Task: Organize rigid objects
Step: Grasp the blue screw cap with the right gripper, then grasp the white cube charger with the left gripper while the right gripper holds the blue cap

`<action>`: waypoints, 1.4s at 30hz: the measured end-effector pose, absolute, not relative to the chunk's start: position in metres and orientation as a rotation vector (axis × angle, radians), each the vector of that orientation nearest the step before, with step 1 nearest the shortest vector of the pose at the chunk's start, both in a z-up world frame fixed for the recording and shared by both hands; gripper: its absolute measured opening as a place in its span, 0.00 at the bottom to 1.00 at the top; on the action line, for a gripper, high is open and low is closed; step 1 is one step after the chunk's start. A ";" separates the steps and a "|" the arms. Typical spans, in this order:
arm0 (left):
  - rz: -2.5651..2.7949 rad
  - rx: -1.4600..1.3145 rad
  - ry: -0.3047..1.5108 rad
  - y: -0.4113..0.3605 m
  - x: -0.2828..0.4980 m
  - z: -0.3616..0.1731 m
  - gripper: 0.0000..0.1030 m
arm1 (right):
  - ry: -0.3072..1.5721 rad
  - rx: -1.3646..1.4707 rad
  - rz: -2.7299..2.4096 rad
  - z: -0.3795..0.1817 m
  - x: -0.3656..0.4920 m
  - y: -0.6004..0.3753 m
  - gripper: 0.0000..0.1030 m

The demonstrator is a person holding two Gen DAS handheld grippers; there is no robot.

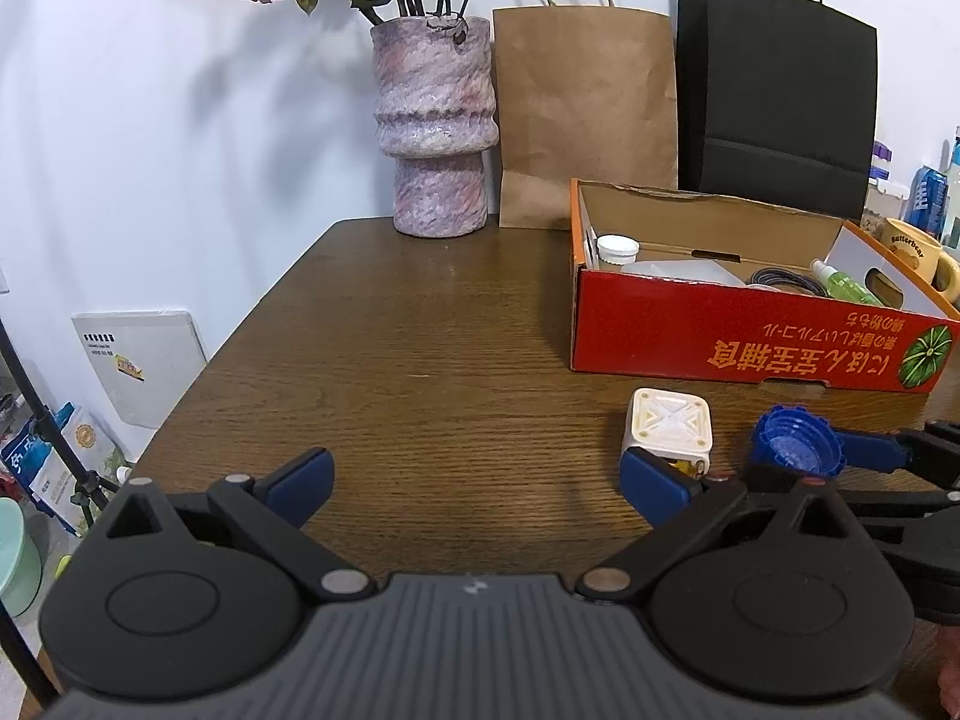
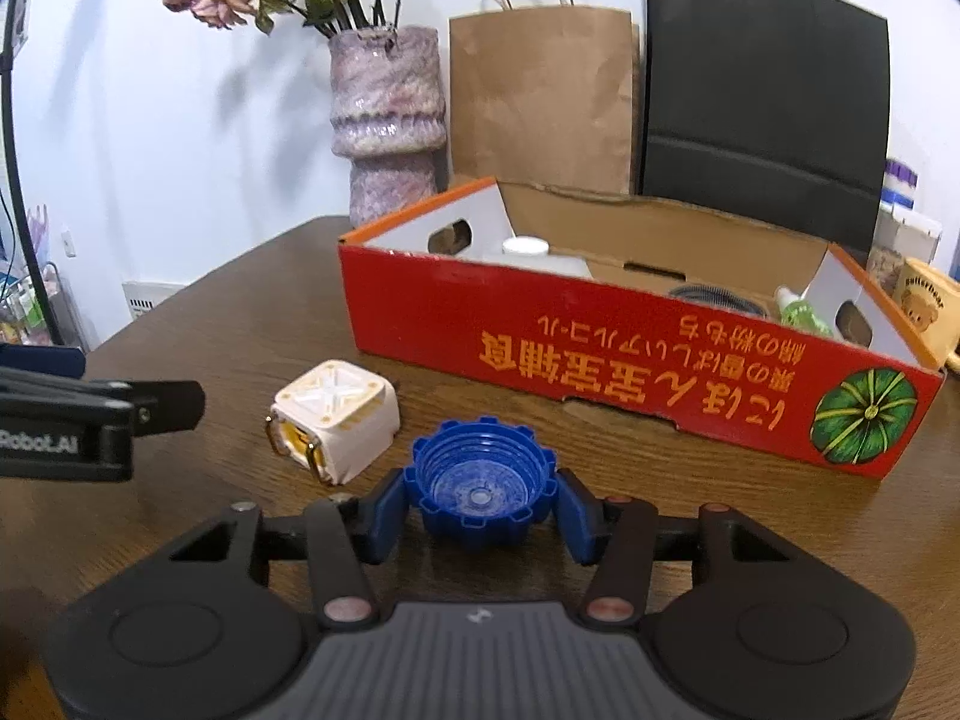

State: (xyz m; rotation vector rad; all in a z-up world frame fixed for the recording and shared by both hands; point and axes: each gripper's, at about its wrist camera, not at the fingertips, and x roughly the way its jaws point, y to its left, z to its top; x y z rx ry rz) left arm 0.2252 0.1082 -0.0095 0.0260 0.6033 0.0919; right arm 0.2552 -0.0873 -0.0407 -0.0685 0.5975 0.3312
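Observation:
A blue toothed bottle cap (image 2: 480,489) rests open side up on the wooden table (image 2: 210,324), and my right gripper (image 2: 480,516) is shut on it, one blue pad against each side. A small white cube with gold trim (image 2: 336,420) lies just left of the cap. Behind both stands an open red cardboard box (image 2: 600,360) holding a white-lidded jar (image 2: 525,247), a coiled cable and a green spray bottle (image 2: 798,312). My left gripper (image 1: 477,483) hangs open over bare table, its right pad (image 1: 654,489) close in front of the cube (image 1: 669,429). The cap (image 1: 795,441) shows at the right of that view.
A mottled pink vase (image 1: 432,126) with dried flowers, a brown paper bag (image 1: 585,114) and a black paper bag (image 1: 780,96) stand along the back wall. A yellow mug (image 1: 915,249) sits right of the box. The table's edge (image 1: 198,378) runs down the left, with clutter on the floor beyond it.

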 end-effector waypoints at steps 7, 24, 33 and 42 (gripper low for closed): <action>0.098 0.034 0.611 0.107 0.227 -0.012 1.00 | 0.574 -0.050 0.326 -0.036 0.253 -0.095 0.50; 0.057 0.072 0.591 0.076 0.236 -0.016 1.00 | 0.520 -0.021 0.297 -0.028 0.257 -0.126 0.50; 0.061 0.034 0.601 0.056 0.253 -0.021 1.00 | 0.504 -0.013 0.271 -0.028 0.263 -0.150 0.50; 0.055 0.055 0.632 0.032 0.270 -0.029 1.00 | 0.497 -0.011 0.258 -0.027 0.269 -0.170 0.50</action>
